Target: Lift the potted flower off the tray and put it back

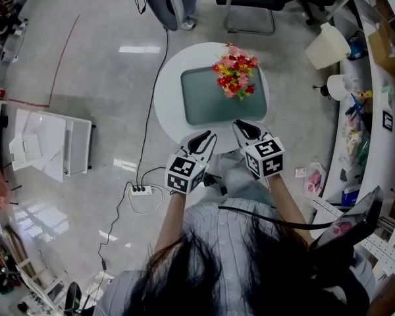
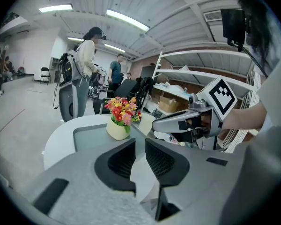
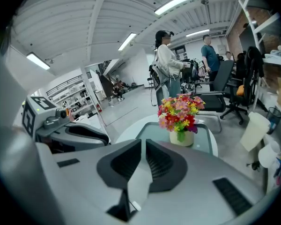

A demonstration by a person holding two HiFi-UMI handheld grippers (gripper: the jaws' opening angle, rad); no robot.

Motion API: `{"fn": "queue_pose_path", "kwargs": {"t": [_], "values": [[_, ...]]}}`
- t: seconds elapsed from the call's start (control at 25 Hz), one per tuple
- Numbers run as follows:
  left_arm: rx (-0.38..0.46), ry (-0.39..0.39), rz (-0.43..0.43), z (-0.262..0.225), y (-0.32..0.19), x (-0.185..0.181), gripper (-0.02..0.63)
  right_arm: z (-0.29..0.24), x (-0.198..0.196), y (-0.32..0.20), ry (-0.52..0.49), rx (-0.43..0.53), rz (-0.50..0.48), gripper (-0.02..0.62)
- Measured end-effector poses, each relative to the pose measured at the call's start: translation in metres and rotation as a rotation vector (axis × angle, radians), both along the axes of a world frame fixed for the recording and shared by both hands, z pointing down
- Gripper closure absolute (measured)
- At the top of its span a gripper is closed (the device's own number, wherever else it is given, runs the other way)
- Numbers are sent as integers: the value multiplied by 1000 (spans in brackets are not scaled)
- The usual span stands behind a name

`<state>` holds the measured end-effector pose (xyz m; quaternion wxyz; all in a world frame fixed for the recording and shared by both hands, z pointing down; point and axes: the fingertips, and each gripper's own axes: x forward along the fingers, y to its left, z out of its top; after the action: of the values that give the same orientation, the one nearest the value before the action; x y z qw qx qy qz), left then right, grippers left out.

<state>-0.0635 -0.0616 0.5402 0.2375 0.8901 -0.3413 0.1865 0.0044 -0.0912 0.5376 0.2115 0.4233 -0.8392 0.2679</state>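
A potted flower with red, pink and yellow blooms in a cream pot stands on a grey-green tray at its far right part, on a round white table. My left gripper hovers at the table's near edge, jaws shut, nothing between them. My right gripper sits beside it, over the tray's near edge, also shut and empty. The left gripper view shows the potted flower ahead and the right gripper to the right. In the right gripper view the flower stands close ahead, apart from the jaws.
An office chair base and a grey stand lie beyond the table. A white container and cluttered shelving line the right. A power strip and cables lie on the floor at left. People stand in the background.
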Motion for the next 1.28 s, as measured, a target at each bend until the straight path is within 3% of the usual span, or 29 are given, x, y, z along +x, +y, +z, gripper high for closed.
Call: {"fn": "queue_pose_path", "kwargs": {"t": [0.28,0.52,0.88,1.28], "values": [[-13,-25,25,15,-34,11,541,20,24,-27,42,-11,-17,548],[-1,-91,66,32,-60,17,541,35,43,-52,67,-6,-38,548],[8,-141,134,60,-100,29,541,69,67,-79,151,5,-161,548],[-14,-249,210,105,-133,20,541,106,77,-101,202,-43,-248,546]]}}
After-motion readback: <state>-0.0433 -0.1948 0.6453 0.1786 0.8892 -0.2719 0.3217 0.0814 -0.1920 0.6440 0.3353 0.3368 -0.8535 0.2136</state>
